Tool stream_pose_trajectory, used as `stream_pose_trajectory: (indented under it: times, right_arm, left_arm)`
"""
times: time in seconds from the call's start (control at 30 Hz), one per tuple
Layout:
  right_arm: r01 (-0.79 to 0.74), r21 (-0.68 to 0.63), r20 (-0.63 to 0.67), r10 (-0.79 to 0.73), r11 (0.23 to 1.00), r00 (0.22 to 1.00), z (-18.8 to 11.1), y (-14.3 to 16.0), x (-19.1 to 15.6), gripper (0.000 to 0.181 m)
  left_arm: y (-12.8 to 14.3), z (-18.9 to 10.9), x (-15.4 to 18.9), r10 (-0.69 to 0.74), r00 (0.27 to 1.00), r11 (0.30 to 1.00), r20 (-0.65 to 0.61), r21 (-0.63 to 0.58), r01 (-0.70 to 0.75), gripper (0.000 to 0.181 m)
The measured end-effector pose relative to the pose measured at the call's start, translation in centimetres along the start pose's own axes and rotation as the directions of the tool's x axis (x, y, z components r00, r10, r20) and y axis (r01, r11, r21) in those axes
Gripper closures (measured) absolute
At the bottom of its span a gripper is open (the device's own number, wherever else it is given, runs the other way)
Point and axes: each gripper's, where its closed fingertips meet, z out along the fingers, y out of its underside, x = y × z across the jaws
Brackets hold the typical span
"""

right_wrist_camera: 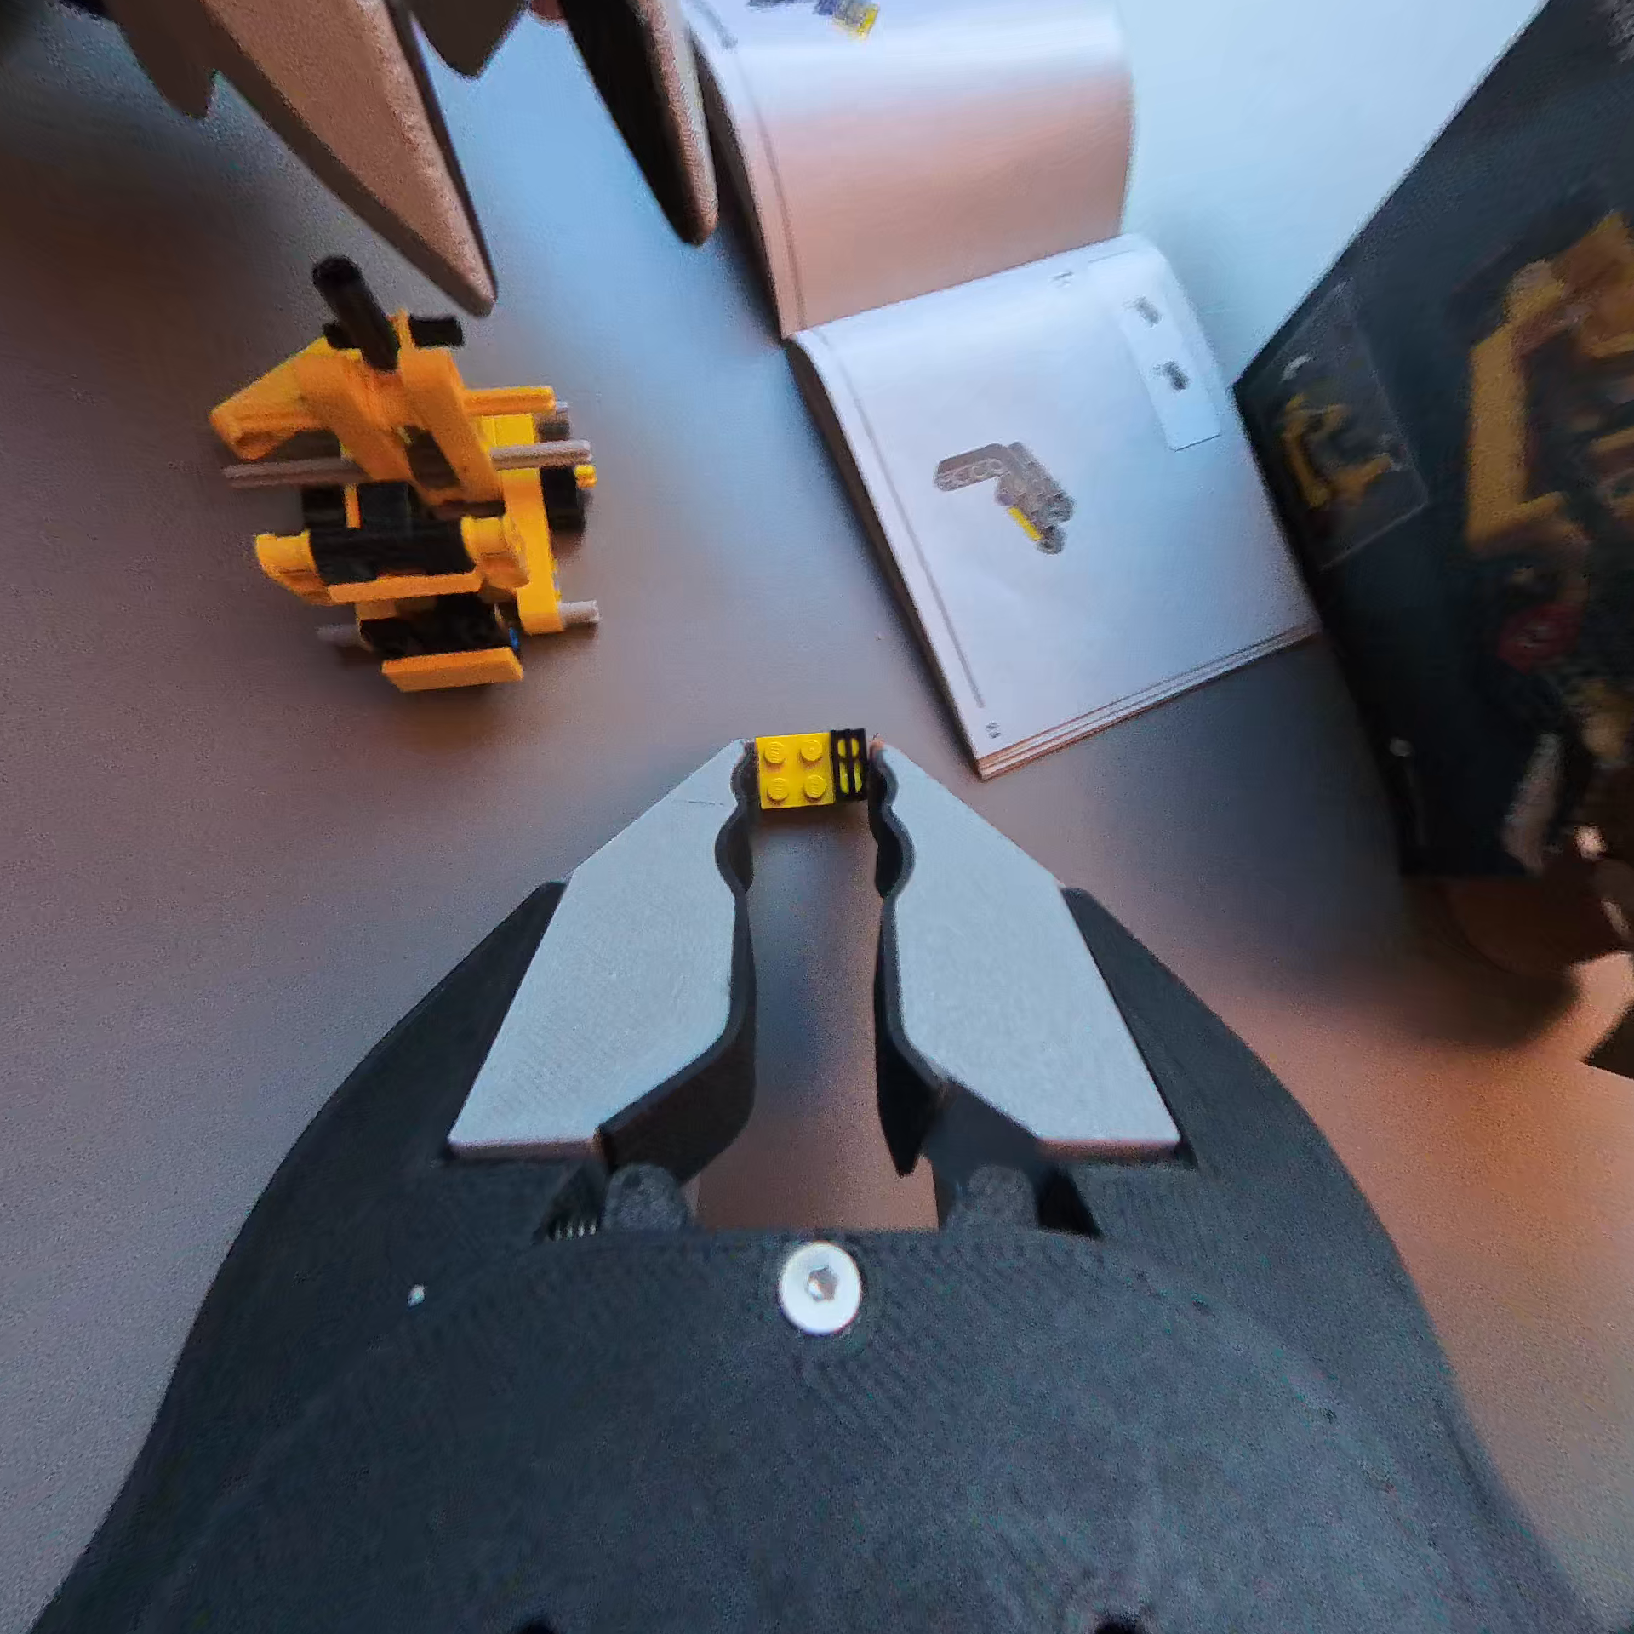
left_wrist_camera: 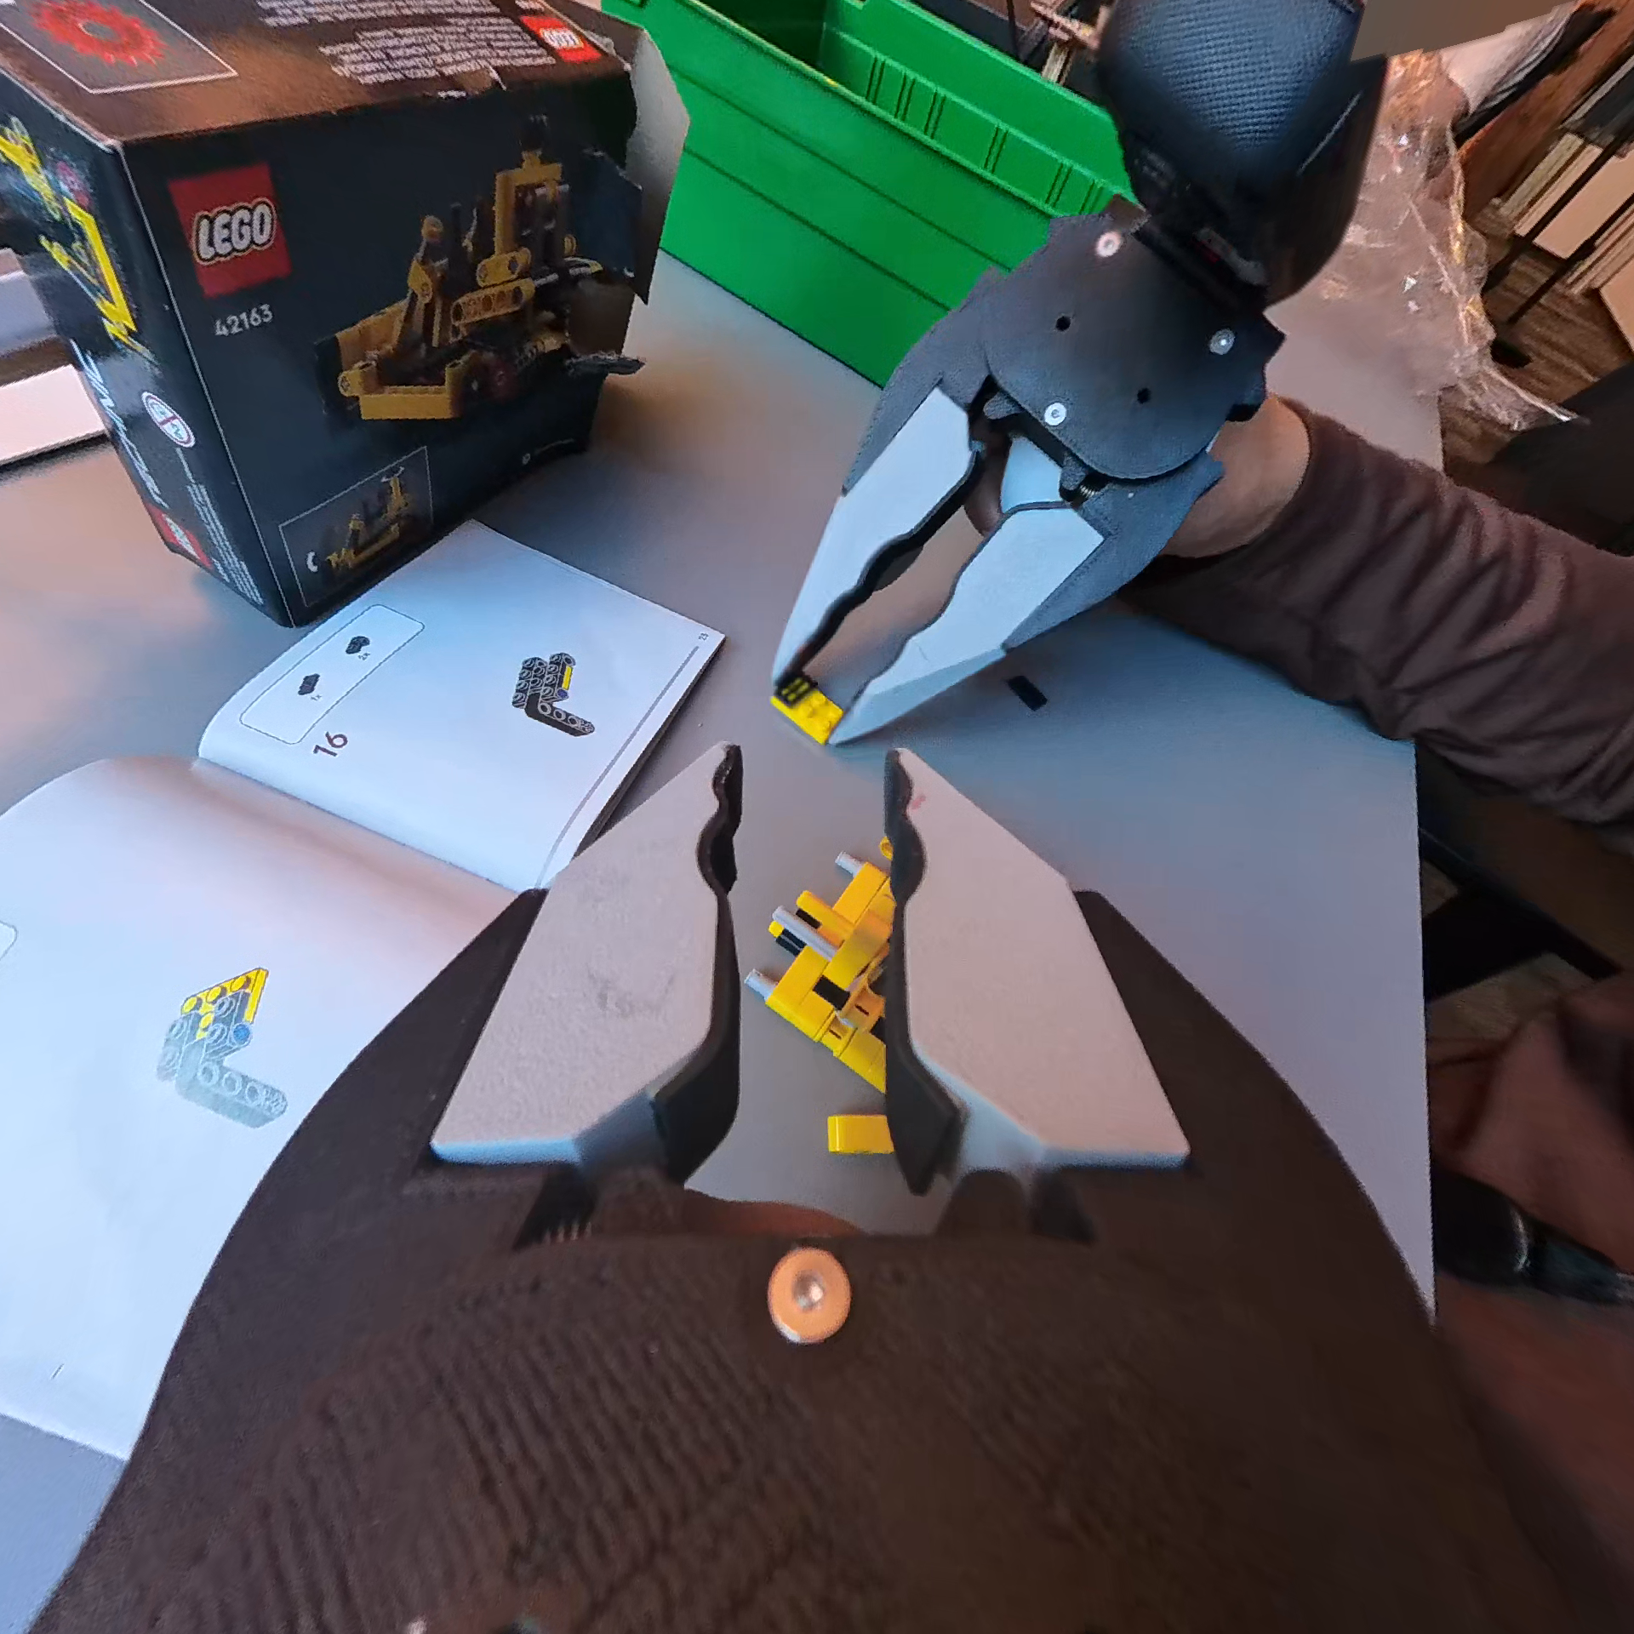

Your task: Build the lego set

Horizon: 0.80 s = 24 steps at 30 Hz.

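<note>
While poised over the table (left_wrist_camera: 1149,840), right gripper (right_wrist_camera: 806,774) clamped on a yellow plate (right_wrist_camera: 794,771) with a black grille (right_wrist_camera: 849,765), tips at the surface; left gripper (left_wrist_camera: 813,778) spread apart, empty, above the yellow model (right_wrist_camera: 416,495), beside the booklet (right_wrist_camera: 1061,495) and box (left_wrist_camera: 265,292)

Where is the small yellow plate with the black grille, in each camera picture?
Left wrist view: small yellow plate lies on the table above centre, between the right gripper's tips.
Right wrist view: plate at centre, between that gripper's own fingertips.
Shared landmark: open instruction booklet.
</note>
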Motion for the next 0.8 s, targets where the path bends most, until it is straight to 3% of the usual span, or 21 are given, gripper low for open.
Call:
stream_pose_trajectory:
  times: [0.13,0.23,0.43,0.57,0.7,0.8]
  right_arm:
    - [0.048,0.261,-0.089,-0.025,0.964,0.996,-2.8,-4.8,-0.6,0.16]
    - [0.214,0.38,-0.243,-0.126,0.9,0.962,-4.8,-7.8,-1.9,0.16]
    - [0.396,0.321,-0.467,-0.22,0.86,0.856,-5.1,-9.0,-2.6,0.16]
    - [0.451,0.314,-0.478,-0.271,0.835,0.835,-5.2,-9.2,-3.5,0.16]
    - [0.501,0.291,-0.53,-0.298,0.815,0.793,-5.4,-9.9,-4.0,0.16]
    - [0.514,0.284,-0.55,-0.302,0.809,0.779,-5.2,-10.2,-4.3,0.16]
  left_arm:
    - [-0.4,-0.1,0.5,-0.016,1.0,1.0,-0.024,0.02,0.017,0.154]
    - [-0.9,0.0,1.2,-0.053,0.996,0.997,-0.077,0.05,0.057,0.153]
    - [-2.0,-0.2,3.4,-0.147,0.958,0.98,-0.247,0.095,0.175,0.148]
    - [-2.6,-0.6,3.8,-0.202,0.927,0.962,-0.317,0.112,0.248,0.152]
    - [-2.2,-0.5,3.0,-0.203,0.936,0.965,-0.286,0.103,0.241,0.161]
    - [-2.5,-0.5,3.9,-0.191,0.928,0.964,-0.32,0.117,0.239,0.178]
